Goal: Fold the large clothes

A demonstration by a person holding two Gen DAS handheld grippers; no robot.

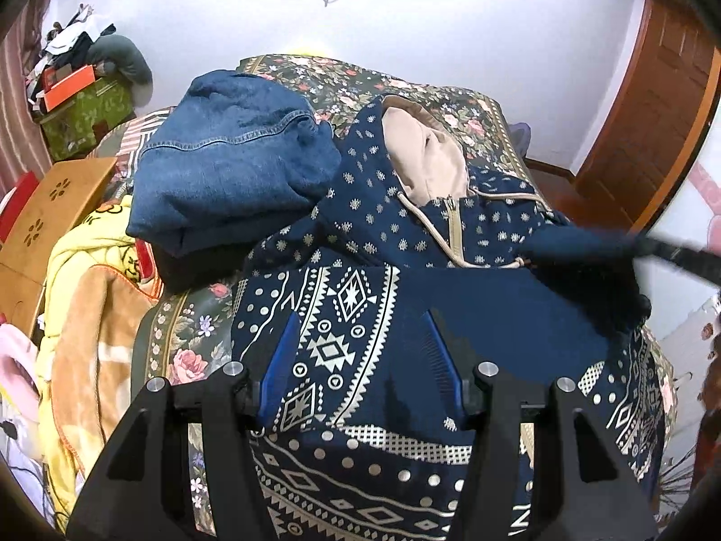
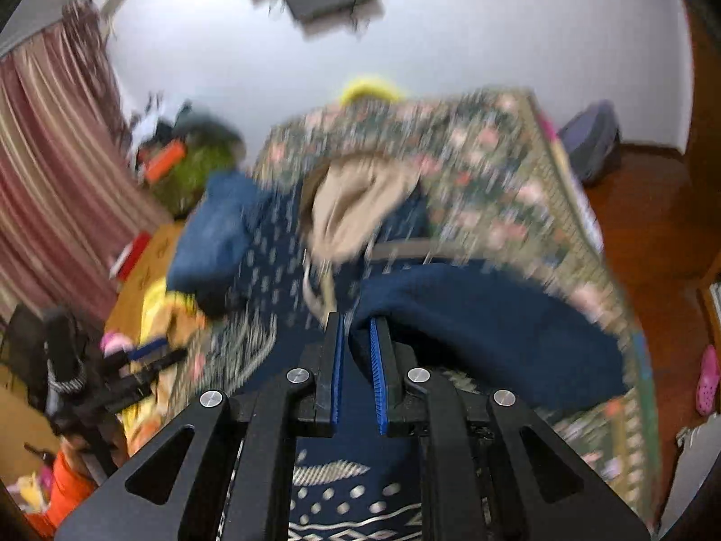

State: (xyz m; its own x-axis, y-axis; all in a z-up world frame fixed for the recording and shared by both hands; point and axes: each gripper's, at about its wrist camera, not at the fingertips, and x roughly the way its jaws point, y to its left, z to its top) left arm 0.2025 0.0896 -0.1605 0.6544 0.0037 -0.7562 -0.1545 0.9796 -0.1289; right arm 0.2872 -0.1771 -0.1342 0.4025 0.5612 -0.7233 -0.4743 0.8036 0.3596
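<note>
From the left wrist camera, a navy hooded zip jacket with a cream geometric print and beige hood lining (image 1: 405, 234) lies spread on the floral-patterned dark green bedspread (image 1: 189, 342), hood toward the far wall. The left gripper (image 1: 360, 347) hovers low over the jacket's patterned lower body with its blue-padded fingers (image 1: 284, 351) spread wide apart and nothing between them; it appears placed to steady or take the hem side while the other side is folded. A plain navy sleeve (image 1: 581, 248) is drawn across the chest from the right, and a blurred dark shape at the right edge is probably the other tool. A folded blue denim garment (image 1: 234, 162) sits beside the hood, touching the jacket's shoulder, likely set aside as done. A yellow and tan blanket (image 1: 85, 297) hangs off the left of the bed.

The right wrist camera is heavily motion-blurred. The right gripper (image 2: 358, 351) has its fingers drawn close, with the navy sleeve (image 2: 486, 329) bunched at the tips. It seems to pinch the cloth, but the blur leaves the grip unclear. The sleeve arcs over the jacket body, which suggests a sleeve-in fold under way.
</note>
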